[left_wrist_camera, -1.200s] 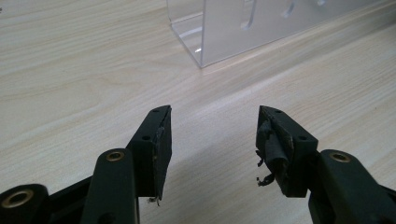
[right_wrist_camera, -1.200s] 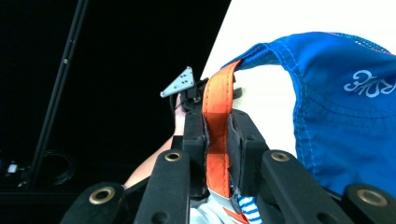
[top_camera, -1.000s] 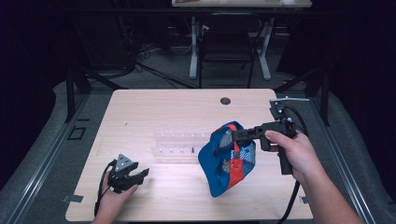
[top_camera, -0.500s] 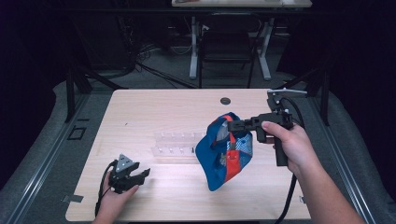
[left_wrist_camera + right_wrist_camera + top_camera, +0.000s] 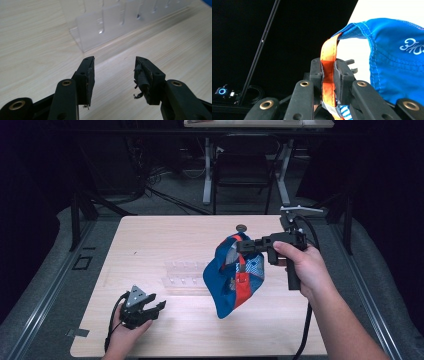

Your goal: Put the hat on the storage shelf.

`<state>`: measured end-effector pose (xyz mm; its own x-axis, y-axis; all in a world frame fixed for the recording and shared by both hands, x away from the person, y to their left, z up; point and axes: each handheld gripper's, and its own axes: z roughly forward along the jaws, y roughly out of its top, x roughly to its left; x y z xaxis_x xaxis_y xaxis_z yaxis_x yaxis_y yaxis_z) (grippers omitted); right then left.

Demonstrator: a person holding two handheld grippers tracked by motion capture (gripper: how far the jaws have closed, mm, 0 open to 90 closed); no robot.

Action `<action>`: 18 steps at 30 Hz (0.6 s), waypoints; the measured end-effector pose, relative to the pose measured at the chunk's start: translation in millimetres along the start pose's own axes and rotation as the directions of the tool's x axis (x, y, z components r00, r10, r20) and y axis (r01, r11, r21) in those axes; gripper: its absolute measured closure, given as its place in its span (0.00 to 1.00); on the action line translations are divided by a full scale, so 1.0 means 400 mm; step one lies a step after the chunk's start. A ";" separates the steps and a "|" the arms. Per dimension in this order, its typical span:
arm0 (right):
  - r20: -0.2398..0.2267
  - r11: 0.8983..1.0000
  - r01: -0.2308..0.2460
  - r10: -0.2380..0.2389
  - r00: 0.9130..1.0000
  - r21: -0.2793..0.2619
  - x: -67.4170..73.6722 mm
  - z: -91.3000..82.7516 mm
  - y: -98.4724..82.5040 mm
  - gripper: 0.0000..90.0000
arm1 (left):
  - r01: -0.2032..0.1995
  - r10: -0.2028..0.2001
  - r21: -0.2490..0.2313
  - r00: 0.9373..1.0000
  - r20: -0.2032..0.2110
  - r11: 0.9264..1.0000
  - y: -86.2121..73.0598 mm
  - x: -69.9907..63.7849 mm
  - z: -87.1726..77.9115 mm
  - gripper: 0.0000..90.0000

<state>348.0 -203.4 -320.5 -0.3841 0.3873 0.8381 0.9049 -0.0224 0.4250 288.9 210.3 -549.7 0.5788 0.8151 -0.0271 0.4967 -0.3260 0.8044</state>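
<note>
A blue fabric bag with red and checked patches hangs in the air over the right half of the wooden table. My right gripper is shut on its orange strap, and blue cloth drapes to the right of the jaws in the right gripper view. My left gripper rests low at the table's front left, open. Its jaws have just been closing a little with nothing between them. It faces a clear plastic rack.
The clear rack lies across the middle of the table, just left of the hanging bag. A small dark disc sits near the far edge. Beyond the table are a chair and table legs on a dark floor.
The right gripper has risen and drifted slightly left, carrying the bag up by its strap. The left hand has stayed in place.
</note>
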 end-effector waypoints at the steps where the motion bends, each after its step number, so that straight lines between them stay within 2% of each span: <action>1: 0.000 1.000 0.000 0.000 1.000 0.000 0.000 0.000 0.000 0.87 | -0.006 0.006 -0.002 1.000 0.006 1.000 0.004 -0.005 -0.002 0.57; 3: 0.000 1.000 0.001 -0.001 1.000 -0.003 0.002 0.004 0.003 0.87 | -0.030 0.031 -0.010 0.999 0.010 0.999 0.017 -0.022 -0.005 0.56; 8: 0.000 1.000 0.003 -0.003 1.000 0.001 0.007 0.017 0.014 0.87 | -0.054 0.055 -0.025 0.998 0.041 0.998 0.046 -0.057 -0.011 0.55; 9: -0.004 1.000 0.008 -0.008 1.000 0.004 0.008 0.020 0.018 0.87 | -0.074 0.076 -0.040 0.996 0.051 0.996 0.059 -0.074 -0.015 0.54; 10: -0.004 1.000 0.008 -0.008 1.000 0.004 0.008 0.020 0.018 0.87 | -0.074 0.076 -0.040 0.996 0.051 0.996 0.059 -0.074 -0.015 0.54; 13: -0.011 1.000 0.009 -0.009 1.000 -0.002 0.015 0.033 0.026 0.87 | -0.121 0.126 -0.069 0.990 0.066 0.990 0.084 -0.111 -0.020 0.52; 15: -0.008 1.000 0.011 -0.011 1.000 0.003 0.016 0.036 0.028 0.87 | -0.122 0.128 -0.074 0.988 0.082 0.990 0.091 -0.120 -0.021 0.52; 18: -0.012 1.000 0.015 -0.015 1.000 0.007 0.022 0.053 0.034 0.87 | -0.135 0.146 -0.099 0.982 0.118 0.986 0.116 -0.159 -0.020 0.52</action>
<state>360.6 -180.5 -314.6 -0.4001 0.3763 0.8357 0.9002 -0.0096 0.4353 270.0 147.4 -505.6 0.7173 0.6965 0.0208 0.3476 -0.3835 0.8556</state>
